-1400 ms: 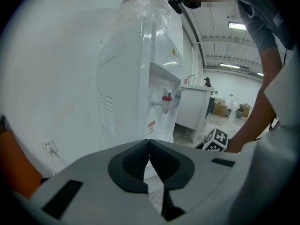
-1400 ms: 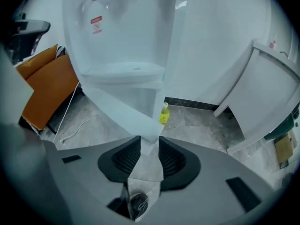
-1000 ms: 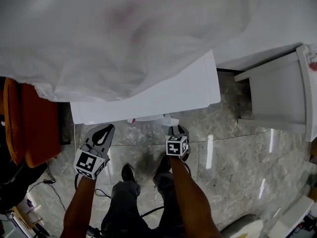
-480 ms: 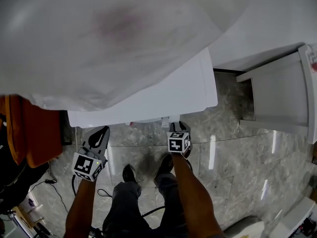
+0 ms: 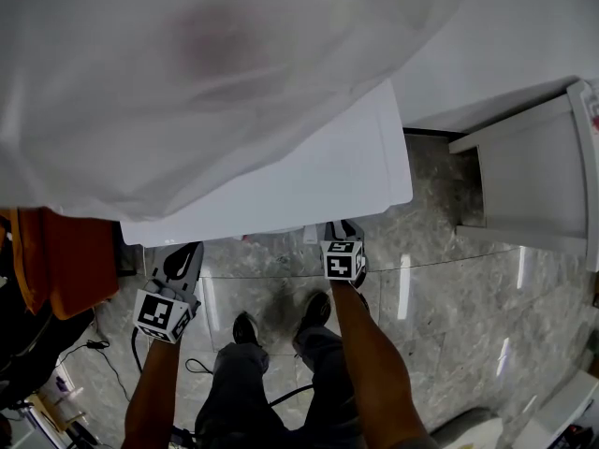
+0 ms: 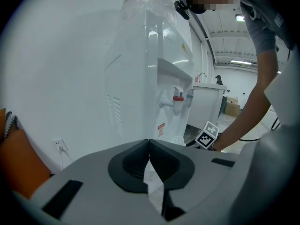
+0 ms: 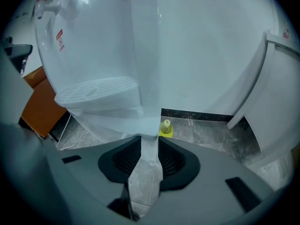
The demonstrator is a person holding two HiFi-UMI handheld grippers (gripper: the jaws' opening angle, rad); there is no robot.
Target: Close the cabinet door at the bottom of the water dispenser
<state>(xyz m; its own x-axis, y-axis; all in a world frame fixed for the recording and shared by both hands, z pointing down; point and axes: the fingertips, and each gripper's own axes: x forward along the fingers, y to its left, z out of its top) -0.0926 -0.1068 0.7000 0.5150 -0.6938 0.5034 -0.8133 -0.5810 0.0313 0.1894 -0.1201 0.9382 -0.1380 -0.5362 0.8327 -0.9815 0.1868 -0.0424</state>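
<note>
The white water dispenser (image 5: 281,190) stands under a plastic-wrapped bottle; the left gripper view shows its taps (image 6: 178,97). Its bottom cabinet door (image 7: 146,78) appears edge-on in the right gripper view, as a narrow white panel running down between the jaws. My right gripper (image 5: 343,239) is at the dispenser's lower front. Its jaws are closing, and both pads touch the door's edge. My left gripper (image 5: 176,265) hangs to the left of the dispenser, off the machine. It is shut with nothing in it.
A white open-fronted unit (image 5: 533,176) stands to the right against the wall. A small yellow object (image 7: 165,128) sits on the marble floor by the skirting. An orange thing (image 5: 56,260) lies left, and a cable (image 5: 201,368) runs near the person's shoes (image 5: 245,325).
My right gripper has moved in toward the dispenser's front edge, and its marker cube now sits right under the edge. The left gripper has barely shifted.
</note>
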